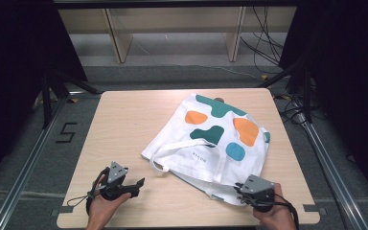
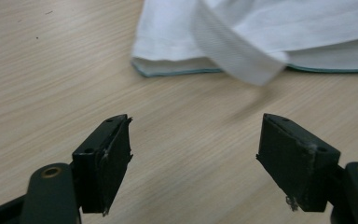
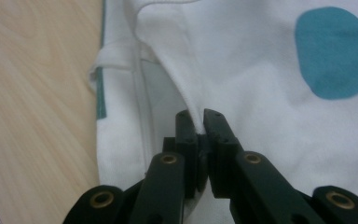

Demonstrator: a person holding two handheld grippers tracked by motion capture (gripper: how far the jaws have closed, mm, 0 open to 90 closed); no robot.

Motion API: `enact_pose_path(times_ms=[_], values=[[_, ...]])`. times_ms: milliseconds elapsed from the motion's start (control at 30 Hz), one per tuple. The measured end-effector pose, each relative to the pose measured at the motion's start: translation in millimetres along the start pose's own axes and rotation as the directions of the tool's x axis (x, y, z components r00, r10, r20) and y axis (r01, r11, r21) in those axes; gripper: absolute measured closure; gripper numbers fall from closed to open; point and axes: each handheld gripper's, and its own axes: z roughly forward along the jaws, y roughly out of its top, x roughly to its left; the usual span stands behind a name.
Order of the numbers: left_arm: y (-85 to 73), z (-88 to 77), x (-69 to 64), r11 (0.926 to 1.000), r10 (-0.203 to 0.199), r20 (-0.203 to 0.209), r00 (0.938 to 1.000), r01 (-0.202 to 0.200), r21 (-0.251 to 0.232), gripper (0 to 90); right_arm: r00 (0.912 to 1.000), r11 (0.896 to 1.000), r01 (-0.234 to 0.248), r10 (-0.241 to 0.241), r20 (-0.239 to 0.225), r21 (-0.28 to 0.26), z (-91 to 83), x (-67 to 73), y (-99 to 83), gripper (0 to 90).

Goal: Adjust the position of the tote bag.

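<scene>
While pale wood-grain laminate covers the table, the floor around it is grey, with metal rails along both sides and light wooden shelf legs standing beyond the far edge. Black curtains close off the room on either side, and loose cables trail across the floor past the table's far right corner.

On the right half of the table lies a tote bag, made of soft white cloth, flat and rumpled, printed with rounded blobs in teal, orange and dark green. Its mouth faces the table's near edge, where layered hems with a thin teal trim are seen in the left gripper view, and a woven white strap loops out over them. Whether anything sits inside the bag cannot be told; it lies nearly flat.

At the bag's near right corner, the right gripper has its black jaws pinched together on a raised fold of the white cloth. To the left of the bag, well apart from it, the left gripper is held low over bare wood with its jaws spread wide and nothing between them.
</scene>
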Motion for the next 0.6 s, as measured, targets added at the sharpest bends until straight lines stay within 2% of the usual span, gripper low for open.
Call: enact_pose_path(times_ms=[33,67,100,233,267,300,367,400,433,467,600], values=[[0.9,1.1,2.7,0.9989,0.039,-0.001,0.9993,-0.038,0.026,25.2,0.9998,1.000,-0.018,0.018,0.010,-0.004,-3.2,-4.0,-4.1,85.5],[2.2,3.9,2.2,0.9985,0.042,-0.008,0.9991,-0.042,0.036,25.3,0.9998,1.000,-0.011,0.011,0.017,-0.013,-5.4,-9.6,-7.5,85.6],[2.2,3.9,2.2,0.9985,0.042,-0.008,0.9991,-0.042,0.036,25.2,0.9995,1.000,-0.025,0.025,0.021,-0.015,-7.8,-13.6,-10.4,85.6],[9.2,18.9,-7.0,0.9904,0.122,-0.018,0.9924,-0.120,0.069,25.6,0.9984,0.998,-0.045,0.046,0.033,-0.046,-13.0,-25.8,-14.5,85.9],[9.2,18.9,-7.0,0.9904,0.122,-0.018,0.9924,-0.120,0.069,25.7,0.9972,0.997,-0.061,0.064,0.040,-0.051,-14.7,-27.3,-14.3,86.0],[13.1,28.4,-10.1,0.9845,0.158,-0.027,0.9871,-0.155,0.081,25.7,0.9968,0.997,-0.061,0.064,0.049,-0.056,-15.3,-28.5,-14.2,85.9],[17.8,40.6,-11.8,0.9834,0.164,-0.036,0.9858,-0.160,0.085,26.2,0.9974,0.997,-0.053,0.056,0.045,-0.059,-15.4,-29.9,-13.9,85.9],[18.8,44.3,-12.7,0.9867,0.142,-0.037,0.9892,-0.138,0.086,26.9,0.9980,0.997,-0.044,0.047,0.042,-0.059,-15.5,-30.3,-14.1,85.9],[18.8,44.3,-12.7,0.9867,0.142,-0.037,0.9892,-0.138,0.086,26.9,0.9980,0.997,-0.044,0.047,0.042,-0.059,-15.5,-30.3,-14.1,85.9],[22.4,51.6,-11.6,0.9843,0.159,-0.059,0.9856,-0.153,0.088,27.0,0.9976,0.997,-0.051,0.053,0.045,-0.061,-15.7,-30.0,-13.9,85.9],[25.6,58.8,-8.3,0.9859,0.151,-0.062,0.9865,-0.146,0.082,27.1,0.9974,0.996,-0.058,0.060,0.040,-0.063,-15.3,-31.0,-14.3,85.8]])
